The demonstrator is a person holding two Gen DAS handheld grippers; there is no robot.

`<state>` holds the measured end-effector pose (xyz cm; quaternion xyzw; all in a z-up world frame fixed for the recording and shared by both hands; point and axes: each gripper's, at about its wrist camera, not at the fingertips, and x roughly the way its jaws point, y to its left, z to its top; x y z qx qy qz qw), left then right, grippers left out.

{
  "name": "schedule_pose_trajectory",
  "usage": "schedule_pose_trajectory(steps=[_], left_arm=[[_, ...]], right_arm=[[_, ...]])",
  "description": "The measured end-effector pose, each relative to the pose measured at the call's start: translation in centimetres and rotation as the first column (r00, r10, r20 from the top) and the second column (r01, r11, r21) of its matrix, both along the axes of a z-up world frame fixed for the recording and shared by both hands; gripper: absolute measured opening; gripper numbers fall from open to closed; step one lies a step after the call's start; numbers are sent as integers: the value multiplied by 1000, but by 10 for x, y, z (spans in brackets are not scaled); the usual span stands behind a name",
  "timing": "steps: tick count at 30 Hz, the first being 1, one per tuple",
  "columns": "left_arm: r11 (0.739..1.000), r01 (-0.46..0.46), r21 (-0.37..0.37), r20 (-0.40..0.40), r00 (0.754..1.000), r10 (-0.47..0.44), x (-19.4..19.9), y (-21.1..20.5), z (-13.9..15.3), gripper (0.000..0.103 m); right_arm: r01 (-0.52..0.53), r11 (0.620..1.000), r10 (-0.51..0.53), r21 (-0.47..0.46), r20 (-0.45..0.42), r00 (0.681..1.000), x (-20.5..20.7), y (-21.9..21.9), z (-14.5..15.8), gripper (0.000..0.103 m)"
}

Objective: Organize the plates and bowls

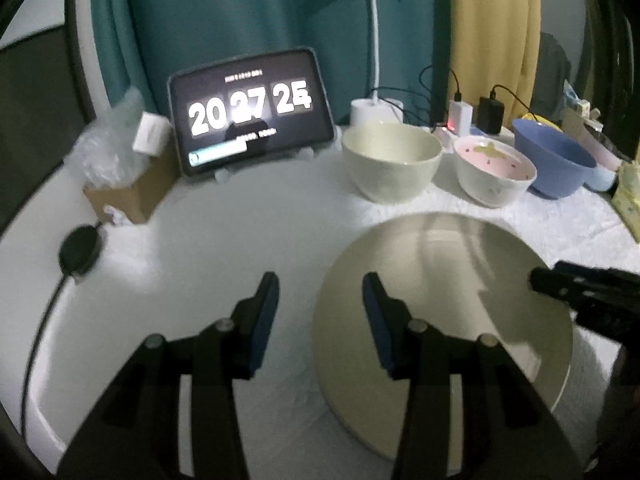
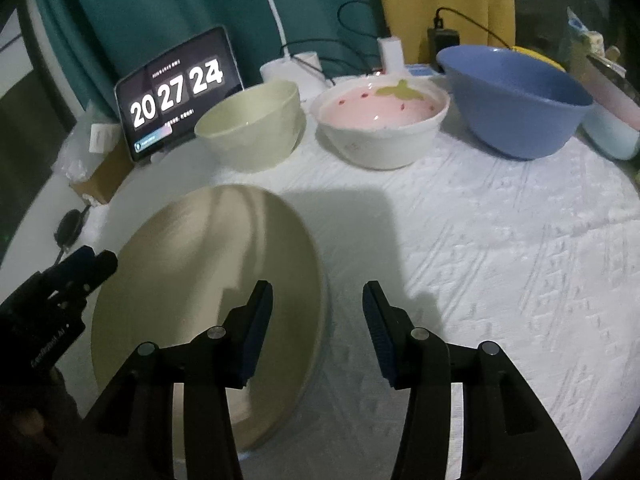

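Note:
A large beige plate (image 1: 452,280) (image 2: 192,264) lies flat on the white cloth. Behind it stand three bowls in a row: a cream bowl (image 1: 392,160) (image 2: 252,128), a white bowl with a pink strawberry inside (image 1: 494,170) (image 2: 380,124), and a blue bowl (image 1: 554,160) (image 2: 516,100). My left gripper (image 1: 320,292) is open and empty, straddling the plate's left edge. My right gripper (image 2: 318,300) is open and empty, straddling the plate's right edge. Each gripper shows in the other's view, the right one (image 1: 568,284) and the left one (image 2: 90,266).
A tablet (image 1: 248,112) (image 2: 180,92) showing a clock stands at the back left. A cardboard box with plastic wrap (image 1: 124,184) and a black puck with a cable (image 1: 80,252) sit on the left. A lamp base (image 1: 376,110), chargers and cables crowd the back.

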<state>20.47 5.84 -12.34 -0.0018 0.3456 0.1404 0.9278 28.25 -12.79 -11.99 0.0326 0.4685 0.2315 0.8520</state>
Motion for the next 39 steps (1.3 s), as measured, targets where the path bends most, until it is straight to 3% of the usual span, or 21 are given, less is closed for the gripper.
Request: schedule_pose_trajectory(steps=[5,20,27,39], left_arm=[[1000,17,11,20,1000,-17,1,-11,9,45],[980,192,-47,71,980,-188,26,-77,36,47],[963,257,-78,70,965,-252,39,-105,42,48],[943,325,-67,91,944,-318,58,-142,52,55]], right_arm=[[29,1000,-29,8,26,999,1,-22,10,50],[145,989,-147,23,91,985,13,-94,30,50],[172,985,-175,30,116,978,17,-116,37,50],[184,982,-187,31,163,969,29,-141,48,50]])
